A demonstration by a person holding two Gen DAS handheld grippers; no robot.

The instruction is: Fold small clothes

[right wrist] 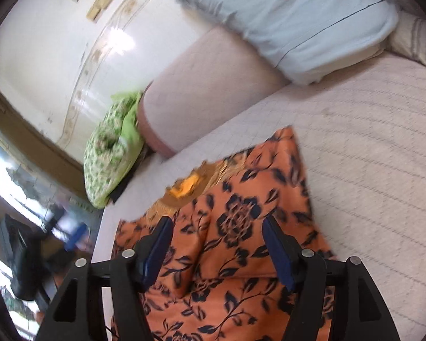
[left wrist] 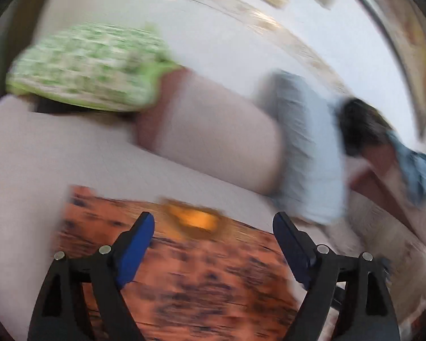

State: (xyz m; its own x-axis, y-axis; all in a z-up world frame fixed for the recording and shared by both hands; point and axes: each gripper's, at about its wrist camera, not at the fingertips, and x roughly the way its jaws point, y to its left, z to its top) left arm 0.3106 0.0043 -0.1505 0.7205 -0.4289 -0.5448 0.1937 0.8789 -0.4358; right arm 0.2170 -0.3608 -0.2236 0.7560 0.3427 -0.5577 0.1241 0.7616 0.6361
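Note:
An orange garment with a dark flower print (right wrist: 235, 227) lies flat on the pale bed sheet (right wrist: 377, 170); a yellow patch (right wrist: 186, 188) marks its neckline at the far edge. My right gripper (right wrist: 217, 224) hovers over the garment with its blue-padded jaws apart and nothing between them. In the blurred left wrist view the same garment (left wrist: 207, 278) spreads under my left gripper (left wrist: 213, 221), whose jaws stand wide and hold nothing. The yellow patch (left wrist: 194, 221) shows just beyond its fingertips.
A pale pink bolster (right wrist: 201, 91) runs along the far side of the bed. A green patterned pillow (left wrist: 85, 65) lies at its left end, a light blue pillow (right wrist: 292, 17) at its right. A person's dark hair (left wrist: 360, 125) shows far right. White wall behind.

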